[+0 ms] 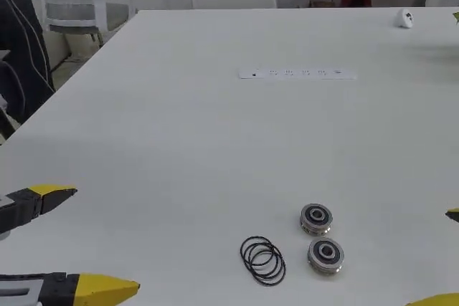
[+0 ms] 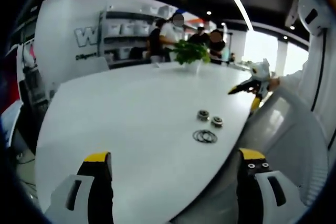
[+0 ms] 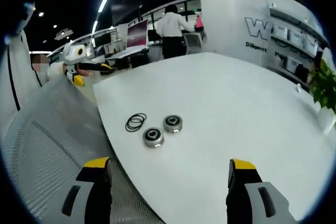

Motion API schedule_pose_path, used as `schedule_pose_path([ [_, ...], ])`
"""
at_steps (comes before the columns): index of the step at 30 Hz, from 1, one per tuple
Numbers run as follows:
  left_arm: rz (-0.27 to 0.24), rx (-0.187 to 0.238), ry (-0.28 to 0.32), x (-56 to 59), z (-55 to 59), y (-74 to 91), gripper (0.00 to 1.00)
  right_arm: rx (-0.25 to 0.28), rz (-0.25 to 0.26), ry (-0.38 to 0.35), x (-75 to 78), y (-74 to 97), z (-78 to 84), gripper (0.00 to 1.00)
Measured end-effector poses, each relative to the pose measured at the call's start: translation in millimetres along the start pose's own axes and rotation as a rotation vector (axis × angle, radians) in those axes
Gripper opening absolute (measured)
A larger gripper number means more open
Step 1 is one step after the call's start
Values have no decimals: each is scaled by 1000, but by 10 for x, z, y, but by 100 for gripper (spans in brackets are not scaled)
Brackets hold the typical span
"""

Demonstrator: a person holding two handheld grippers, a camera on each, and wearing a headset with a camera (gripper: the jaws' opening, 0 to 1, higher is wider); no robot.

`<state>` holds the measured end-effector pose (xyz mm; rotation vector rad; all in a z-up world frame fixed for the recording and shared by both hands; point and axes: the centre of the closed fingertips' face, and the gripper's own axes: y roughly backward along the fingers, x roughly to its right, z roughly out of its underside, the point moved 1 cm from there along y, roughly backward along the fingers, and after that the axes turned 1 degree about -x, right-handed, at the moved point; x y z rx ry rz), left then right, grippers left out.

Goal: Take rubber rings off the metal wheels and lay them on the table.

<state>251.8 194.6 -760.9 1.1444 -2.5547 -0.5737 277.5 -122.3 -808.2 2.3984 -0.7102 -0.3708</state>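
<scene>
Noting both tools idle: the left gripper stands with jaws wide apart and nothing between them, and the right gripper likewise.

The rubber rings, thin black loops, overlap in a small pile on the bare white table, near its front edge. They lie just beside the two metal wheels, not touching them.

- No tray or box holds anything; rings and wheels rest directly on the table top.
- Rings, by judgement: very light, soft, stretchy, likely to cling or spring away. Pinch one strand of a loop.
- Wheels, by judgement: stiff, dense, smooth metal, and lying flat. Clamp across the rim to steady one.
- Cannot tell whether any ring is still seated in a wheel groove; too small to see.
</scene>
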Motion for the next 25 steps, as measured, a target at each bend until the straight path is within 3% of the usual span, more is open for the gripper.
schedule_pose_path([
  [7, -14, -7, 31, -39, 73, -9, 100, -3, 0, -88, 49, -47, 115, 94],
  [25, -27, -3, 55, -124, 133, 2, 100, -4, 30, -97, 113, -8, 150, 94],
])
